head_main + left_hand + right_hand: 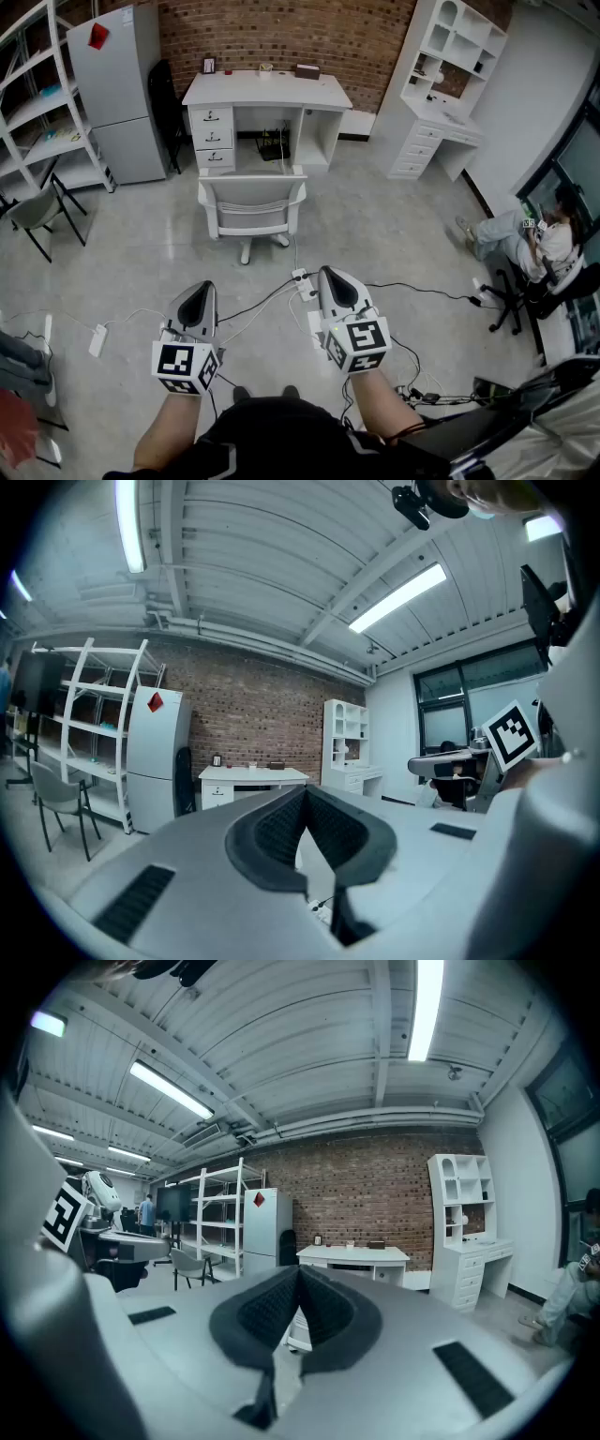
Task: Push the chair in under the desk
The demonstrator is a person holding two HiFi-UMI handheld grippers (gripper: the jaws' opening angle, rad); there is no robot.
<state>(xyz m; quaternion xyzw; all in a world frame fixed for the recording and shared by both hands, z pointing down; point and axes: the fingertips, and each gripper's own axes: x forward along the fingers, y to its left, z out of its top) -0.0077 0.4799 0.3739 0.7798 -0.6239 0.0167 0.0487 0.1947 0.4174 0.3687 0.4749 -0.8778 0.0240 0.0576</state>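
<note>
White chair pulled out, facing white desk.

The grey left gripper and grey right gripper are held side by side, roughly level, on bare forearms; both pairs of dark fingers are pressed together, empty

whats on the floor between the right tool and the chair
In the head view, a white power strip lies on the floor between the right tool and the chair; otherwise that stretch is bare.
</note>
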